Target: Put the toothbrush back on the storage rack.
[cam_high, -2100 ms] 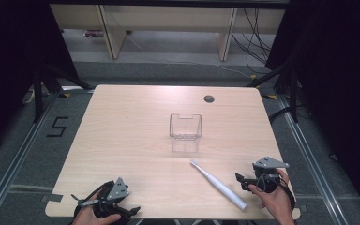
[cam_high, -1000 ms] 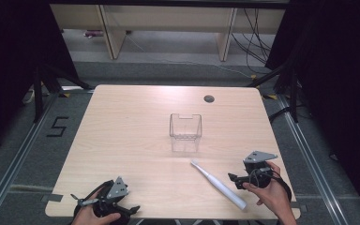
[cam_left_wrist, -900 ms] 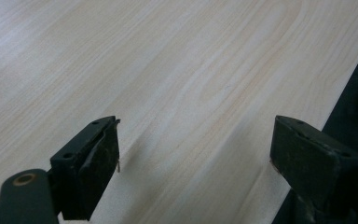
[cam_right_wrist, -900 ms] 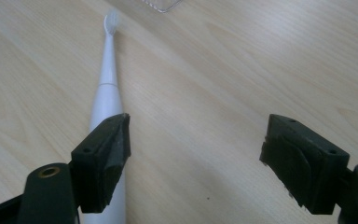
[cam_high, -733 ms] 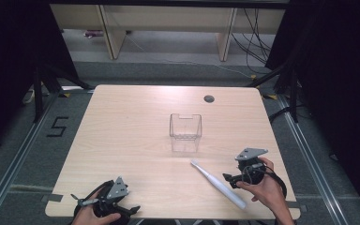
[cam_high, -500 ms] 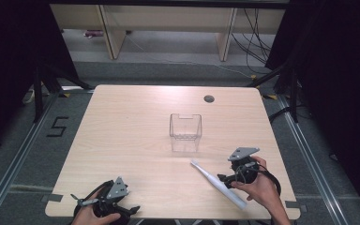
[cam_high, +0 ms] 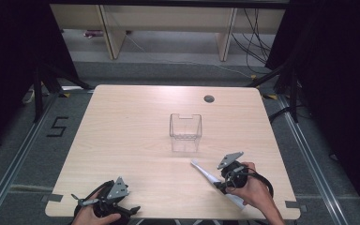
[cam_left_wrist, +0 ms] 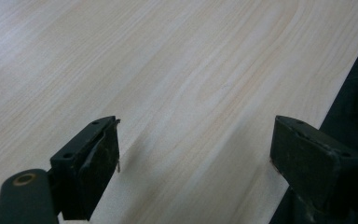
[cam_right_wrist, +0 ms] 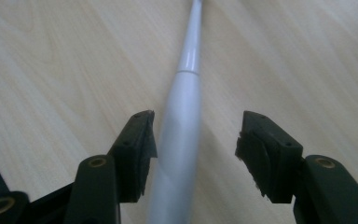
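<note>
A long white tapered stick [cam_high: 206, 173], like an electric toothbrush, lies flat on the light wood table [cam_high: 136, 126] at the front right. My right gripper [cam_high: 219, 183] stands over its thicker half. In the right gripper view the white stick [cam_right_wrist: 182, 116] lies between the jaws, close to the left pad and clear of the right pad [cam_right_wrist: 254, 156]. The jaws have just been closing around it, and a gap still shows. My left gripper [cam_high: 107, 206] rests at the table's front left edge, open, with bare wood [cam_left_wrist: 191, 107] between its pads.
A small clear plastic box [cam_high: 185, 126] stands upright near the table's middle, beyond the stick. A round cable hole [cam_high: 209, 99] sits at the back right. Shelving and cables lie beyond the far edge, and dark floor surrounds the table.
My right gripper has moved left from the table's right side onto the white stick, and its jaws have narrowed around it. The left gripper has stayed put.
</note>
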Demonstrator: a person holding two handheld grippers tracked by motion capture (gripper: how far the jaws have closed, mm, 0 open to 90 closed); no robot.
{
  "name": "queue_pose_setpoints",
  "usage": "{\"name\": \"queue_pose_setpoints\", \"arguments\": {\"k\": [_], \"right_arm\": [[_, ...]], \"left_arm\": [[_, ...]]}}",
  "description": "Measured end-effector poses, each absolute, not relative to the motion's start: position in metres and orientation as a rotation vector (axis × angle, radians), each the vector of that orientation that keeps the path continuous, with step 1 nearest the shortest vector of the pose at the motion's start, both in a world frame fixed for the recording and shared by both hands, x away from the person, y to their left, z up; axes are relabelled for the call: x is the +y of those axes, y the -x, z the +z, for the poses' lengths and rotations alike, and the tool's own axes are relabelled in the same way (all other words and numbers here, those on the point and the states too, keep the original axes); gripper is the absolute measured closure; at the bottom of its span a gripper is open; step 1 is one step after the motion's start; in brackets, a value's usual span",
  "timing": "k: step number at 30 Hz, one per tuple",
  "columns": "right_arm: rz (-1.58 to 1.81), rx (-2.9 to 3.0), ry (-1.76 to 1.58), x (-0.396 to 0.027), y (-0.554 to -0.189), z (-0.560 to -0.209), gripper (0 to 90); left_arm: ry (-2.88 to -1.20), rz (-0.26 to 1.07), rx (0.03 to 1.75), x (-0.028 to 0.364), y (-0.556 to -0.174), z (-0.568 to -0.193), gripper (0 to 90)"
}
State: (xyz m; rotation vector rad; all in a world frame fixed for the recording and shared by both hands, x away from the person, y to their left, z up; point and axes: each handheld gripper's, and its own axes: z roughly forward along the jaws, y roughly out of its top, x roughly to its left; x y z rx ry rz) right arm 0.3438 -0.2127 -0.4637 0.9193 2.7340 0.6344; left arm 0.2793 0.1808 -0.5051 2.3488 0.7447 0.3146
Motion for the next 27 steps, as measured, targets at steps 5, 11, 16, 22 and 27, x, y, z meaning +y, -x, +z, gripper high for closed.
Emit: {"name": "queue_pose_setpoints", "arguments": {"k": [5,11,16,22,27], "right_arm": [[0.612,2.781,-0.879,-0.21,-0.346,-0.468,49.6],[0.574,2.784,-0.891,-0.206,-0.345,-0.468,53.5],[0.527,2.795,-0.882,-0.204,-0.346,-0.47,55.2],[0.485,2.837,-0.864,-0.2,-0.348,-0.475,59.0],[0.444,2.84,-0.855,-0.2,-0.349,-0.475,61.1]], "left_arm": [[-2.35,0.316,0.739,0.181,-0.28,-0.505,15.0],[-2.345,0.319,0.751,0.181,-0.28,-0.505,15.0],[-2.349,0.316,0.742,0.181,-0.279,-0.505,15.0],[-2.339,0.307,0.764,0.18,-0.279,-0.506,15.0],[-2.34,0.31,0.762,0.181,-0.279,-0.505,15.0]]}}
